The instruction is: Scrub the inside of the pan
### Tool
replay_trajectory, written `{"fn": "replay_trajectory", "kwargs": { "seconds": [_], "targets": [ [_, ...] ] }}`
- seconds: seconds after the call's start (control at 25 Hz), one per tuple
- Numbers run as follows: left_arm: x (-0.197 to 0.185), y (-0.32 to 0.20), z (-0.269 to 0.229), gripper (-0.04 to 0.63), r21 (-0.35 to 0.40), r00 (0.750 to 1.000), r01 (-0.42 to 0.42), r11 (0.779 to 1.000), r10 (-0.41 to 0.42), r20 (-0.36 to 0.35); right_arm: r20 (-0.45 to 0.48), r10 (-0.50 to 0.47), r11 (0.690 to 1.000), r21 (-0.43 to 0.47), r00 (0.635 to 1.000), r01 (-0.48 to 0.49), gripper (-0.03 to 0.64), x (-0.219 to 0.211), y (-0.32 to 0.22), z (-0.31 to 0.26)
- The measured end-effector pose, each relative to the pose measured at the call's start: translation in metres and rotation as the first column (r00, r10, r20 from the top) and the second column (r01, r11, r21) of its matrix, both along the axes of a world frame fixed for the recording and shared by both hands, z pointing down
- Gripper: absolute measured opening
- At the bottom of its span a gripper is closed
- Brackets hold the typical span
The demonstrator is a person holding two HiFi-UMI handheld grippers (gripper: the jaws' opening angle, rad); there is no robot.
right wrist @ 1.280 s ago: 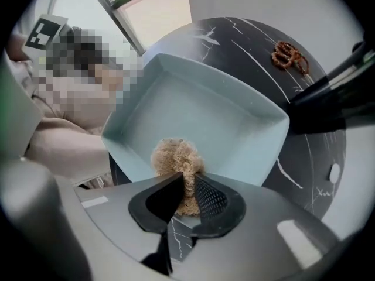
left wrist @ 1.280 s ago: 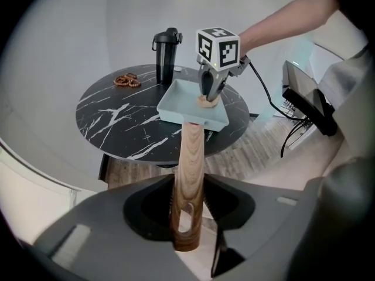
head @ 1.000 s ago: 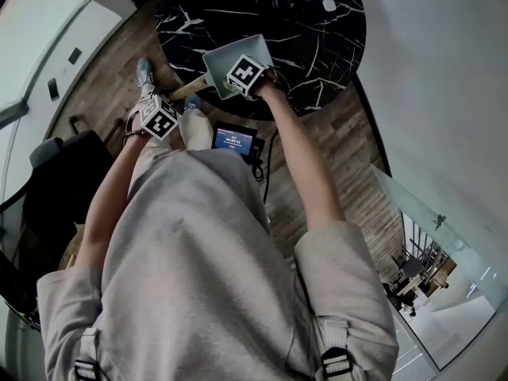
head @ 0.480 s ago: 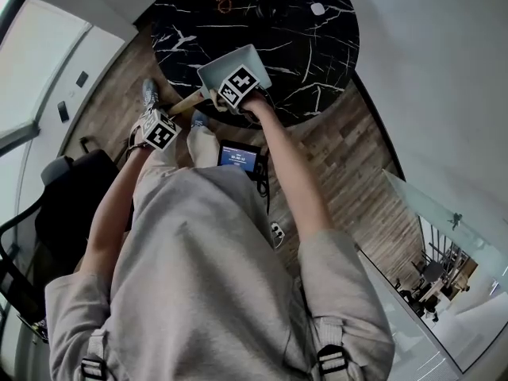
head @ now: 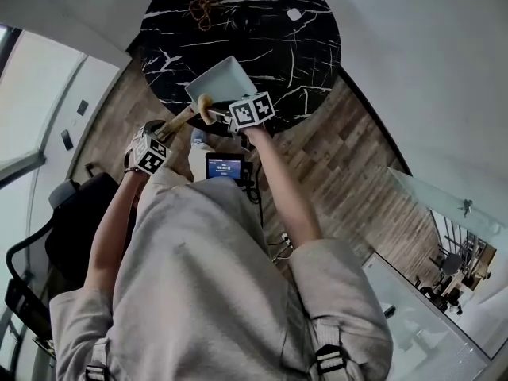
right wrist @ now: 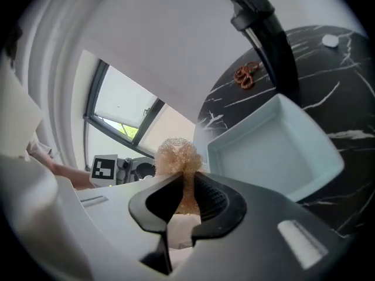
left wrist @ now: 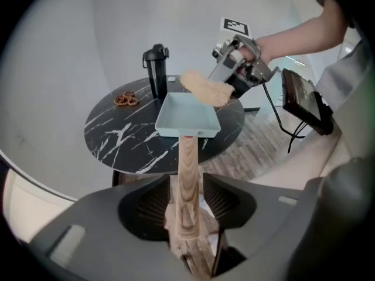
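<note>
A square pale-blue pan (head: 218,82) with a wooden handle (head: 178,121) sits over the near edge of the black marble table (head: 302,62). My left gripper (head: 163,133) has the handle (left wrist: 188,180) between its pads; the jaws are opening slightly but still touch the wood. My right gripper (head: 222,116) is shut on a golden mesh scrubber (head: 205,108), held just above the pan's near rim. The left gripper view shows the scrubber (left wrist: 205,88) over the pan (left wrist: 187,113). In the right gripper view the scrubber (right wrist: 177,156) sticks out past the jaws, with the pan (right wrist: 275,151) to its right.
A black bottle (left wrist: 157,69) stands on the table behind the pan, with pretzels (left wrist: 125,99) to its left and a small white thing (head: 294,13) at the far side. A lit screen (head: 225,166) hangs at the person's waist. A black chair (head: 75,221) stands on the left.
The right gripper has drawn back from over the pan to its near rim, and the scrubber now shows. The left gripper still has the handle.
</note>
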State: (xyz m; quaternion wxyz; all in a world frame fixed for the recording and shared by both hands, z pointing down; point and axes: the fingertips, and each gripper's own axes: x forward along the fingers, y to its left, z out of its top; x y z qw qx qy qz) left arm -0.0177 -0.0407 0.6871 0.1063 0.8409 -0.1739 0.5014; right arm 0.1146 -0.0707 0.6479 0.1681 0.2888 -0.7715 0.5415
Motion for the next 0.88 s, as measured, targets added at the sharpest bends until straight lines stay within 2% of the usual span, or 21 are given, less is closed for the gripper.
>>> {"fn": "replay_trajectory", "kwargs": {
  "seconds": [0.12,0.24,0.4,0.52,0.64,0.88],
  "targets": [
    [0.003,-0.006,-0.032,0.163,0.084,0.998,0.005,0.996,0.001,-0.070,-0.028,0.043,0.994,0.105,0.999,-0.039,0.072,0.004,0.007,-0.023],
    [0.008,-0.013,-0.072,0.142,0.168,0.985,0.049,0.985,-0.020,-0.171,-0.057,0.097,0.974,0.212,0.994,-0.083,0.072,0.005,0.009,-0.052],
    [0.007,-0.015,-0.131,0.086,0.290,0.954,0.130,0.948,-0.040,-0.296,-0.080,0.170,0.923,0.361,0.982,-0.130,0.072,-0.002,0.012,-0.097],
    [0.003,-0.003,-0.173,0.050,0.362,0.920,0.186,0.913,-0.032,-0.391,-0.090,0.219,0.868,0.473,0.972,-0.152,0.074,-0.015,0.023,-0.135],
    [-0.004,0.013,-0.211,0.035,0.419,0.895,0.221,0.881,-0.012,-0.447,-0.111,0.279,0.798,0.579,0.954,-0.166,0.075,-0.026,0.035,-0.171],
    [-0.024,0.060,-0.269,0.026,0.470,0.839,0.291,0.833,0.014,-0.545,-0.149,0.386,0.659,0.736,0.911,-0.158,0.077,-0.050,0.086,-0.233]
  ]
}}
